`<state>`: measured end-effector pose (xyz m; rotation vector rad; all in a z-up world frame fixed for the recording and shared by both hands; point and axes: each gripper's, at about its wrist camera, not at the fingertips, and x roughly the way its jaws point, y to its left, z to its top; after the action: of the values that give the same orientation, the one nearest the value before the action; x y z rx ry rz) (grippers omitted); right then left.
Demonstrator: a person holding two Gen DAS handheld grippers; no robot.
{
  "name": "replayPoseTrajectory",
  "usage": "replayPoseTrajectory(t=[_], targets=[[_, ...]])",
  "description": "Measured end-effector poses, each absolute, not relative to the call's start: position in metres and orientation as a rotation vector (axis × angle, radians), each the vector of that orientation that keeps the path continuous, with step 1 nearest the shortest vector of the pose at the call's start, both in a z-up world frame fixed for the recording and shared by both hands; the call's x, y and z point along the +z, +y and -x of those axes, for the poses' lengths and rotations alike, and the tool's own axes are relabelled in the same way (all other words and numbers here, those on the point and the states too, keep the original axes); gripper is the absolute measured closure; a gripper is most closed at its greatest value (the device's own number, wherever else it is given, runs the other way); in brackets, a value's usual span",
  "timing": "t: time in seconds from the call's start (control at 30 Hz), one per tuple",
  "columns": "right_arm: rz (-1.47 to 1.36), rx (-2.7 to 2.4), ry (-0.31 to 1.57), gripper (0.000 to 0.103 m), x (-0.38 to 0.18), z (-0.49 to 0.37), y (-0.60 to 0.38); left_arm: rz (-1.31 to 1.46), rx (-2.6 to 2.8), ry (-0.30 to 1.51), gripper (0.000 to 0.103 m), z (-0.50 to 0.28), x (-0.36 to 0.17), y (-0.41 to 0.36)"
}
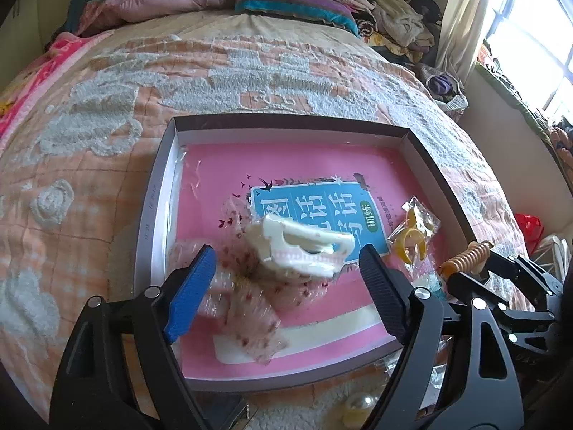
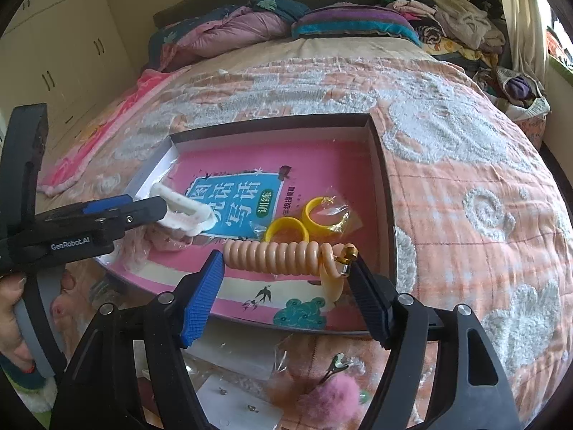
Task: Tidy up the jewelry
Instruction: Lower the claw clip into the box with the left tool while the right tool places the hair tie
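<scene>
A shallow dark-rimmed box (image 1: pixel 293 120) with a pink printed liner lies on the bed; it also shows in the right wrist view (image 2: pixel 279 122). My left gripper (image 1: pixel 286 263) is open over the box. A white hair claw clip (image 1: pixel 304 247) on a floral fabric bow (image 1: pixel 247 304) is between its fingers, blurred; the clip also shows in the right wrist view (image 2: pixel 182 211). My right gripper (image 2: pixel 286 261) is shut on a peach spiral hair coil (image 2: pixel 275 256) with a gold clasp, held above the box's near edge. Two yellow rings in a clear bag (image 2: pixel 308 220) lie in the box, seen in the left wrist view too (image 1: pixel 415 229).
The bed has an orange-and-white quilt (image 2: pixel 447 165). Pillows and piled clothes (image 1: pixel 272 3) lie at the headboard. A pink pom-pom hair clip (image 2: pixel 333 397), clear bags and small earrings on a white card (image 2: pixel 236 401) lie in front of the box. A window (image 1: pixel 537 46) is at right.
</scene>
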<state>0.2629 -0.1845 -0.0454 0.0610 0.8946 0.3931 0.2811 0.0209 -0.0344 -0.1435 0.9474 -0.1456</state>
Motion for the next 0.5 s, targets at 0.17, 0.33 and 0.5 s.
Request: replayPoseTrajectory(t=[0.17, 0.33, 0.5], targets=[[-0.071, 0.392, 0.892, 0.030, -0.046, -0.261, -0.185, 0.153, -0.143, 0.939, 0.024, -0.277, -0.029, 0.023], [-0.083, 0.381, 0.870, 0.016, -0.040, -0.258, -0.188, 0.156, -0.140, 0.922, 0.020, -0.272, -0.020, 0.025], [-0.112, 0.378, 0.848, 0.011, -0.030, -0.251, -0.195, 0.149, -0.136, 0.911, 0.014, -0.264, -0.013, 0.024]])
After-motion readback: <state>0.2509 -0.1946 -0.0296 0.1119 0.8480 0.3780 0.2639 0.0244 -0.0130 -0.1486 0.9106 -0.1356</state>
